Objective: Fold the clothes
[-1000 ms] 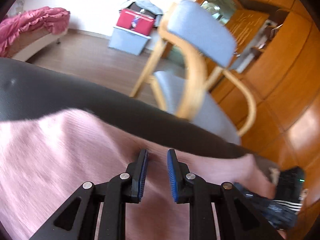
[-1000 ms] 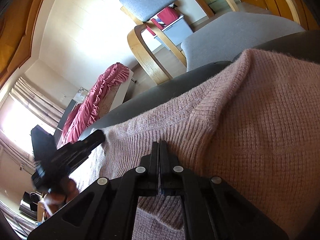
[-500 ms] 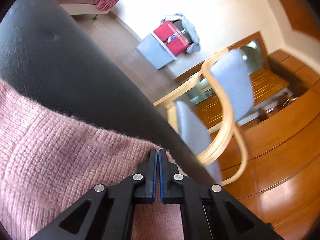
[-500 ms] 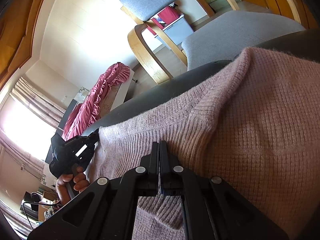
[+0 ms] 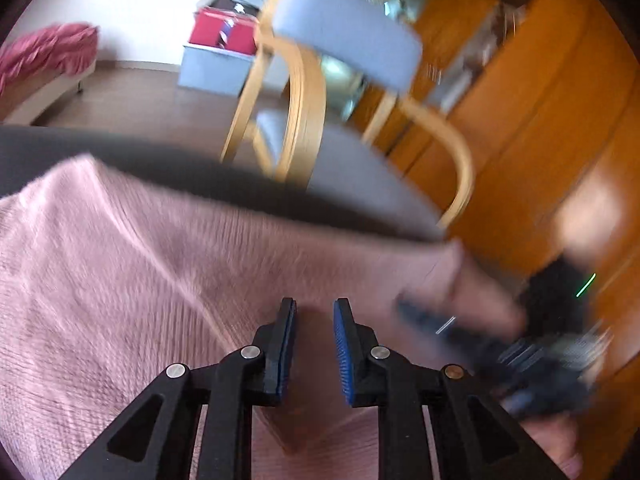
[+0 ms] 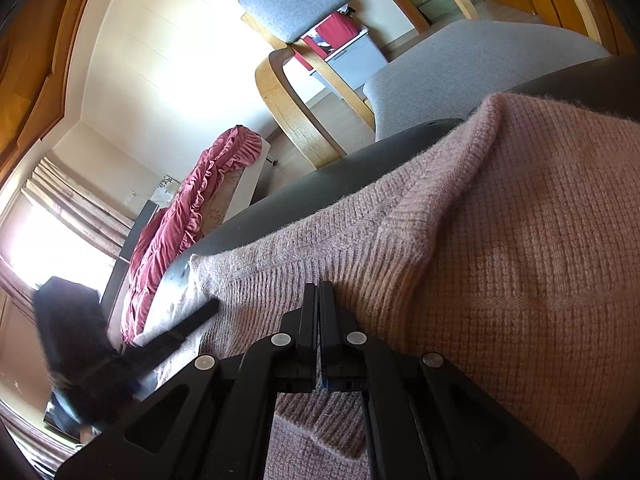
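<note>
A pink knitted sweater [image 5: 132,280] lies spread on a dark round table [image 5: 48,148]. My left gripper [image 5: 315,312] is open and empty, held just above the sweater near its folded edge; the view is blurred by motion. My right gripper [image 6: 319,292] is shut on the sweater [image 6: 500,260], pinching its ribbed edge against the table [image 6: 320,184]. The right gripper also shows, blurred, at the right of the left wrist view [image 5: 540,360]. The left gripper shows as a dark blur at the lower left of the right wrist view [image 6: 168,340].
A wooden chair with grey cushions [image 5: 340,92] stands just beyond the table's far edge. Orange wooden cabinets [image 5: 540,120] are at the right. A bed with a red cover [image 5: 44,52] and a red and grey box [image 5: 222,56] are across the floor.
My left gripper was shut on the sweater's edge half a second ago; now it is open, has let go and swung over the sweater. The right gripper keeps its grip in place.
</note>
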A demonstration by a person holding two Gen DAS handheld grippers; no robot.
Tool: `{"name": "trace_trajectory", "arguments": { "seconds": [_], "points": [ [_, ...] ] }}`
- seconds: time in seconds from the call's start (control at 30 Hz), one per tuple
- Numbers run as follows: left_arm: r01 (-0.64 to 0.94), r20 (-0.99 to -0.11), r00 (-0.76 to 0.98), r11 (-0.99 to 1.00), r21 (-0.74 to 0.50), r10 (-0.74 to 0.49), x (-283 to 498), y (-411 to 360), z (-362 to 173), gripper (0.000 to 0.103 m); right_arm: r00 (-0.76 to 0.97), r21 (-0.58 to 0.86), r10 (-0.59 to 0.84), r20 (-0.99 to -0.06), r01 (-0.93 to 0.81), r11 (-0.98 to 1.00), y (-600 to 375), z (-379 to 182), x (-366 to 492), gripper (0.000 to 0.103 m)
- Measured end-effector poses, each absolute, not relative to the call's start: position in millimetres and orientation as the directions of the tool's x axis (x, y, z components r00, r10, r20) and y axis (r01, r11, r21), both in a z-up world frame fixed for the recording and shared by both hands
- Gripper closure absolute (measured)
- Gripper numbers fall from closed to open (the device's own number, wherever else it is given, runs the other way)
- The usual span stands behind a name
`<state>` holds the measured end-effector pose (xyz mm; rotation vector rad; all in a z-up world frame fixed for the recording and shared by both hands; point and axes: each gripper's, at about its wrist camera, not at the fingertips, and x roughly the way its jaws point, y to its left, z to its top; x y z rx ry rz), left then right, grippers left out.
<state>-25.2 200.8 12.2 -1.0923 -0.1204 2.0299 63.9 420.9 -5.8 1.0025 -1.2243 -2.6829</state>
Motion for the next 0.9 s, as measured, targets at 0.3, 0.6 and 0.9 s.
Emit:
{"name": "trace_trajectory", "arguments": {
  "seconds": [0.3, 0.6, 0.9],
  "points": [
    [-0.512, -0.546, -0.195, -0.559, -0.652, 0.815, -45, 176, -7, 0.09, -0.838, 0.691, -0.292, -0.46, -0.131, -0.711, 411, 15, 71, 0.097],
    [-0.516, -0.542, -0.205, -0.56, -0.648, 0.815, -41, 168, -1, 0.09, -0.722, 0.649, -0.411, -0.556, -0.069, -0.757, 384, 2, 45, 0.101],
    [-0.429, -0.579, -0.344, -0.672, -0.604, 0.739, -52, 96, 23, 0.086, -0.725, 0.67, -0.43, -0.538, -0.058, -0.74, 387, -2, 44, 0.101]
  ]
}}
